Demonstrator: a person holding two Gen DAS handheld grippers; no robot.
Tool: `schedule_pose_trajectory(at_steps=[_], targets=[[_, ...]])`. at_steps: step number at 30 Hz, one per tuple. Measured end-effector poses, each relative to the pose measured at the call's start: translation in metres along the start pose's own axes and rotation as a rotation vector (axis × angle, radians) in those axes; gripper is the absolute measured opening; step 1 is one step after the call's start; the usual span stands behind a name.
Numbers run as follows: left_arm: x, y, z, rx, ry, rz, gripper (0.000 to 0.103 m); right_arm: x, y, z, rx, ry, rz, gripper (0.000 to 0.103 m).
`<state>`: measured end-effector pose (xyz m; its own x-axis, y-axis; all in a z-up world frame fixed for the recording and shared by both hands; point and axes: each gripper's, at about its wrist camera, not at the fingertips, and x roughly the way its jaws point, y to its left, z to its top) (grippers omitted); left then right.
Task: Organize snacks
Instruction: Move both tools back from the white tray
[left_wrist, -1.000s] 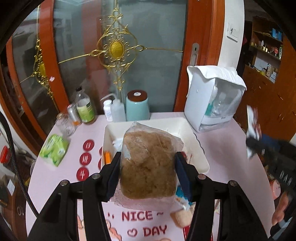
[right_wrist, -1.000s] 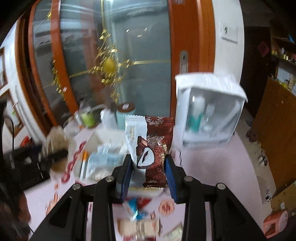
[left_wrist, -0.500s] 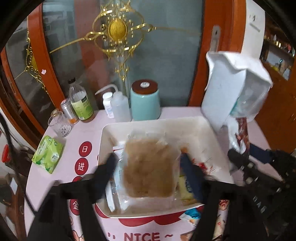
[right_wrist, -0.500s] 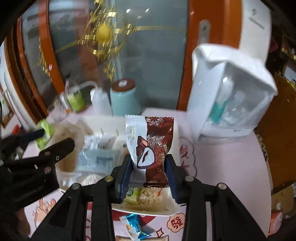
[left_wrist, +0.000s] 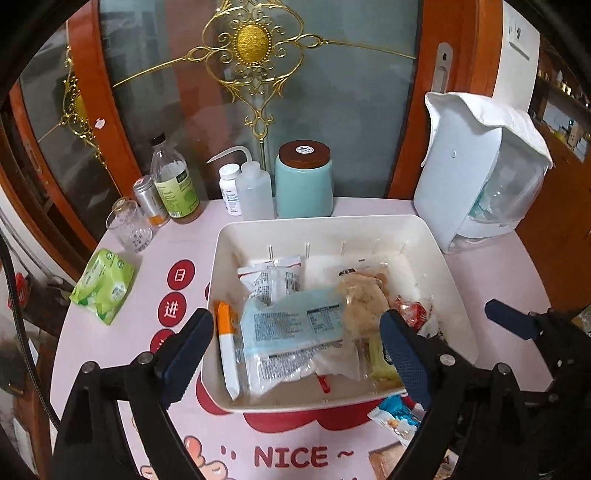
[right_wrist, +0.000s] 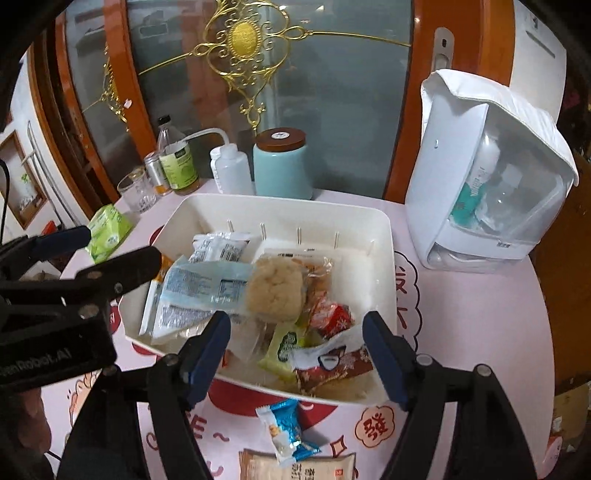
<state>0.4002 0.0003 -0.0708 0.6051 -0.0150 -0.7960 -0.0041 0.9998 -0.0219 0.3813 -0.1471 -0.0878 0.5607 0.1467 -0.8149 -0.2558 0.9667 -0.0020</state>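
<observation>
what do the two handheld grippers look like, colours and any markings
Both are matte black plastic linkage frames with silver rivets and dark blue ribbed pads on the fingers. The left gripper has a black cable at its side; its body in the right wrist view bears pale lettering. The right gripper looks identical.

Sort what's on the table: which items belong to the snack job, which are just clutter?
Job:
white bin
brown floss bag
maroon snowflake packet
pale blue packet
blue candy, outside the bin
left tongs, right tongs, both open

Clutter:
teal jar
squeeze bottle
green tissue pack
glass cup
white dispenser
</observation>
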Motion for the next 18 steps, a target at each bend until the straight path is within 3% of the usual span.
schedule_pose_trajectory(at_steps=[11,18], targets=[[-0.053,-0.013,-0.026,-0.003,-0.033,-0.003,0.091,-0.052,0.007,-0.027,-0.038,-0.048,-0.019,0.075],[-0.096,-0.028,-0.062,-0.014,-0.060,-0.011,0.091,-0.090,-0.005,-0.055,-0.049,-0.080,-0.014,0.075]])
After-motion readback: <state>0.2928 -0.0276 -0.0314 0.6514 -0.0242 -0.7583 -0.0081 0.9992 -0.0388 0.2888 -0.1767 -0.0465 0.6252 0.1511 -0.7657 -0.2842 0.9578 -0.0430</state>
